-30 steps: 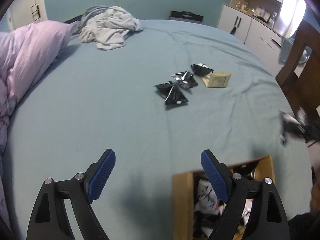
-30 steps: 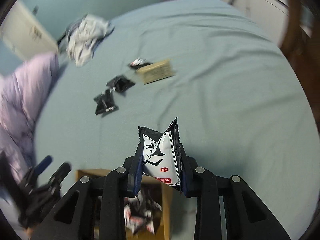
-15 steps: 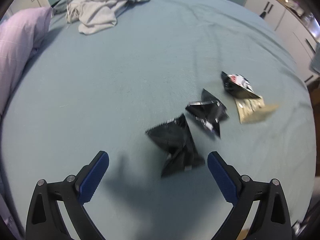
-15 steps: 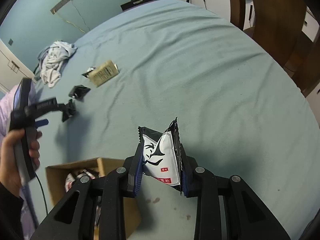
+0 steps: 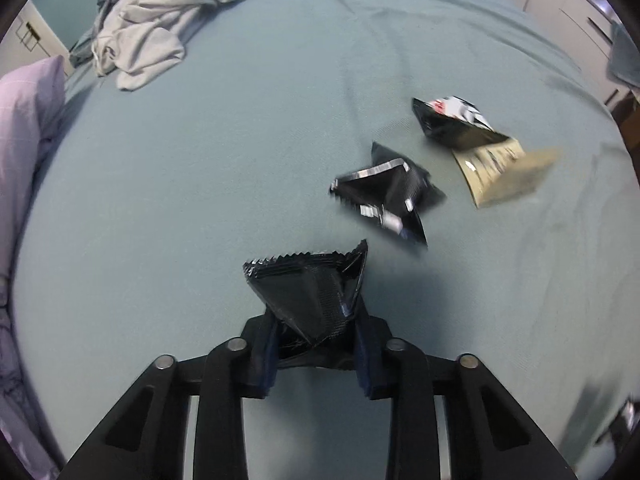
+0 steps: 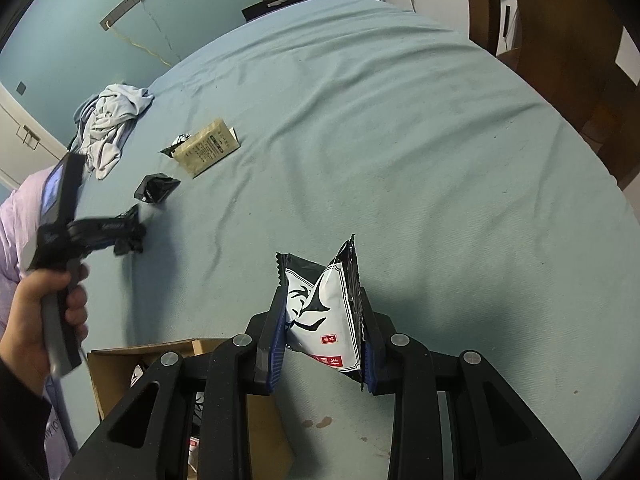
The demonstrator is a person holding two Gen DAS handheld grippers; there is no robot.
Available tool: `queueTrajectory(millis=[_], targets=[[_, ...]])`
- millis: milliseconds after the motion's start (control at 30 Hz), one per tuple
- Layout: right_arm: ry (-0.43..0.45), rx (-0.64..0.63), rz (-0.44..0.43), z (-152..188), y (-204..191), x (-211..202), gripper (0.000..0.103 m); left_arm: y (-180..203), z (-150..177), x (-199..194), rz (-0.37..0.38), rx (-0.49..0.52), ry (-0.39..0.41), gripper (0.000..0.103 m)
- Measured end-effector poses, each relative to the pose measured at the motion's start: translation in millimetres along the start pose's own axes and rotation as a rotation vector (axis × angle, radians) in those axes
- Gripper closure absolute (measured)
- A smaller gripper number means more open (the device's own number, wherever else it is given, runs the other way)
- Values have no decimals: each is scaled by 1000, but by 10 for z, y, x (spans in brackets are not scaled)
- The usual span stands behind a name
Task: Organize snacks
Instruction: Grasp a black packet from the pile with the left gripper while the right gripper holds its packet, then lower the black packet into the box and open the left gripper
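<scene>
Now the left gripper (image 5: 316, 344) is seen closing at the lower centre of the left wrist view, its blue pads already pressed on a black snack packet (image 5: 310, 296) that lies on the teal bed sheet (image 5: 248, 168). Two more black packets (image 5: 390, 196) and a tan packet (image 5: 504, 174) are spread toward the right of that frame. The right gripper (image 6: 324, 354) is clenched on a black-and-white snack packet (image 6: 324, 308), held just right of the cardboard box (image 6: 116, 364) at lower left.

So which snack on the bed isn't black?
The flat tan packet, farthest right in the left tongs' view. The other loose packets beside it are black; one black packet lies partly on top of it.
</scene>
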State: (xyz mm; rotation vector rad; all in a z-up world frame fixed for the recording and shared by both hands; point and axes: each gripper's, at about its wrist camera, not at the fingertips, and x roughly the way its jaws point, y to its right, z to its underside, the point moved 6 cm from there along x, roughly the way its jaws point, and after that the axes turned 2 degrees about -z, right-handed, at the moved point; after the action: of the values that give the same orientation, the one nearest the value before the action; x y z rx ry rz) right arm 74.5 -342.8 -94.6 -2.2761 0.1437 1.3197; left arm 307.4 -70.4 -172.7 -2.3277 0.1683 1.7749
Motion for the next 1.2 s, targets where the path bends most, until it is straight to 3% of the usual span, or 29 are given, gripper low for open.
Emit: queueTrajectory(millis=[167, 333, 533, 733, 833, 1200], targets=[[9, -16, 15, 49, -31, -100, 75, -106, 371, -542, 29, -2, 83, 74], [44, -35, 35, 102, -66, -259, 75, -121, 875, -1289, 149, -41, 184, 74], [43, -57, 54, 208, -109, -335, 75, -2, 1480, -1938, 144, 47, 334, 74], [79, -97, 101, 283, -148, -441, 75, 9, 1846, -1937, 171, 30, 421, 74], [83, -105, 106, 314, -179, -471, 75, -11, 1924, -1798, 180, 11, 396, 74], [102, -123, 149, 358, -249, -492, 75, 232, 2103, -1696, 153, 131, 388, 73]])
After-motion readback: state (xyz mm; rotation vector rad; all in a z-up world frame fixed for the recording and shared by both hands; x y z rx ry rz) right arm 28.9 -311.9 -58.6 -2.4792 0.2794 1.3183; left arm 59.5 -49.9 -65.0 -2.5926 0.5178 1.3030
